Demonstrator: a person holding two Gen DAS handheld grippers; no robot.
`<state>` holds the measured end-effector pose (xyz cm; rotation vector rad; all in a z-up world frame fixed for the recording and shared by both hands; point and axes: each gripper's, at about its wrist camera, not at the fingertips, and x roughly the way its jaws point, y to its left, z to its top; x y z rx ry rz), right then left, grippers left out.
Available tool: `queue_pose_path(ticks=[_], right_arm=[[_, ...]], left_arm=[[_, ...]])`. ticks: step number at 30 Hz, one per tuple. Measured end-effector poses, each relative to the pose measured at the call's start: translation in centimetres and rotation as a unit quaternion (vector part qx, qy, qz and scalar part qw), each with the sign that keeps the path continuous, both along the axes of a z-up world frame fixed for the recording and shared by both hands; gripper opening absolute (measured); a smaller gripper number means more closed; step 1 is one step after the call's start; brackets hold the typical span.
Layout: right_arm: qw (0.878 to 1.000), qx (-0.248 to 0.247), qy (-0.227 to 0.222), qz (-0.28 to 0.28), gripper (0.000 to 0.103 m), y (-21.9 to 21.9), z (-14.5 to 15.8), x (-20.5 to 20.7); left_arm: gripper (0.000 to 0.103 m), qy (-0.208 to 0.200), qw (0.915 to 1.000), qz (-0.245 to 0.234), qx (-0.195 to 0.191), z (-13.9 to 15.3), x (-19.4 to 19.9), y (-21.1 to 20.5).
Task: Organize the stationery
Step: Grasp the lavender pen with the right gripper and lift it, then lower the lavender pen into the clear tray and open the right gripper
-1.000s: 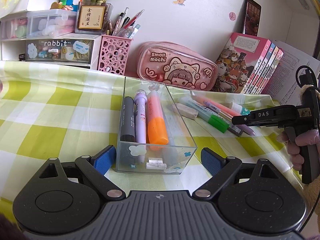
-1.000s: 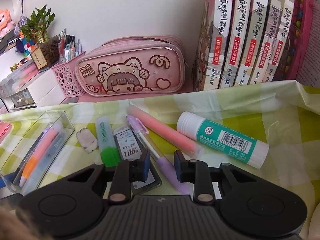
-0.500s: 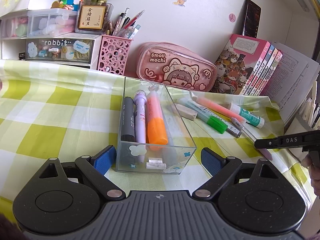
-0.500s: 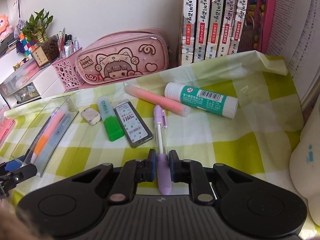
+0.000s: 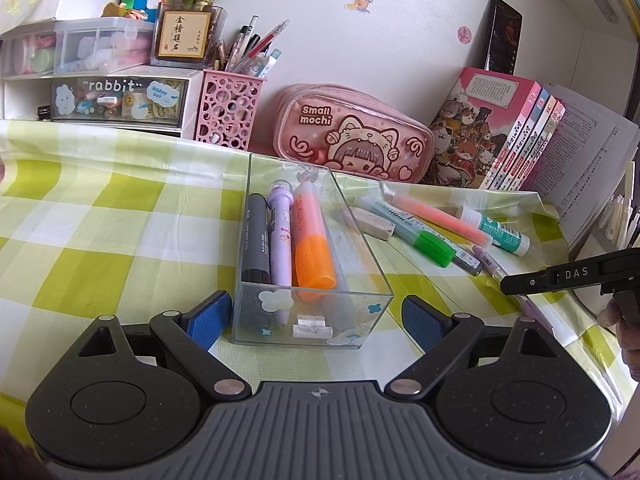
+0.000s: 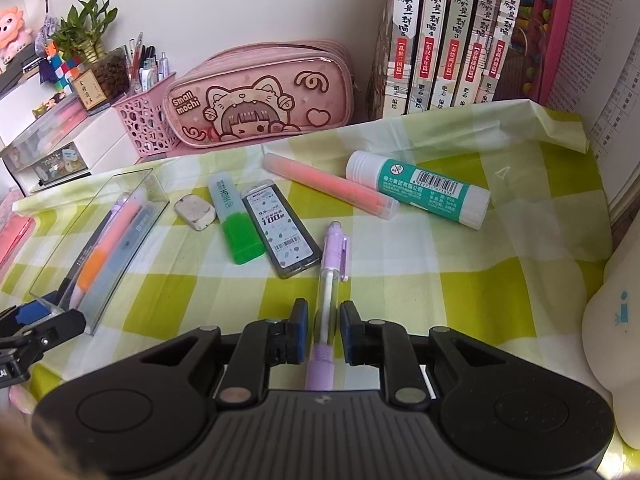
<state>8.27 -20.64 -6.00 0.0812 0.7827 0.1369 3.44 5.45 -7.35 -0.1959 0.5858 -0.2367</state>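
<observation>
- Left wrist view: the left gripper [image 5: 316, 314] stood wide, its blue pads [image 5: 208, 322] on either side of the near end of a clear plastic tray [image 5: 312, 320]. The left pad seemed to be just beside the tray wall and the right pad a little apart from it; I could not tell if any pad touched.
- Inside the tray lay a dark grey marker [image 5: 255, 242], a lilac pen [image 5: 279, 236] and an orange highlighter [image 5: 311, 240], side by side, and a small white piece [image 5: 312, 326] near the front wall.
- To the right of the tray, on the green checked tablecloth [image 5: 80, 240], lay a white eraser [image 5: 372, 222], a green highlighter [image 5: 412, 228], a pink highlighter [image 5: 440, 218] and a glue stick [image 5: 494, 229].
- At the right edge the right gripper [image 5: 520, 280] was seen from the side, over a purple mechanical pencil [image 5: 496, 266].
- Behind stood a pink pencil case [image 5: 352, 136], a pink pen holder [image 5: 230, 110] and a row of books [image 5: 504, 136].
- Right wrist view: the jaws of the right gripper [image 6: 323, 330] were opening, at a narrow gap. The purple mechanical pencil [image 6: 332, 276] lay on the cloth between the pads [image 6: 299, 330], with a small space on each side, so nothing was gripped.
- Beyond the pencil lay a lead refill case [image 6: 280, 232], the green highlighter [image 6: 234, 220], the eraser [image 6: 195, 212], the pink highlighter [image 6: 332, 186] and the glue stick [image 6: 420, 188].
- The tray [image 6: 100, 240] was at the left, with the left gripper [image 6: 40, 328] at its near end.
</observation>
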Motion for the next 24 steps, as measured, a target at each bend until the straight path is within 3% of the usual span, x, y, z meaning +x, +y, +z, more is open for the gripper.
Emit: queue_pose_path(ticks=[15, 19, 24], right_arm=[[0.995, -0.097, -0.026, 0.003, 0.049, 2.6, -0.3, 1.3], [0.995, -0.093, -0.028, -0.005, 0.047, 2.7, -0.4, 1.1], [0.999, -0.037, -0.019, -0.023, 0.047, 1.7, -0.1, 0.7]], left_arm=[[0.088, 0.000, 1.0000, 0.000, 0.000, 0.0, 0.0, 0.0], [0.088, 0.000, 1.0000, 0.000, 0.001, 0.0, 0.0, 0.0], [0.088, 0.000, 1.0000, -0.001, 0.000, 0.0, 0.0, 0.0]])
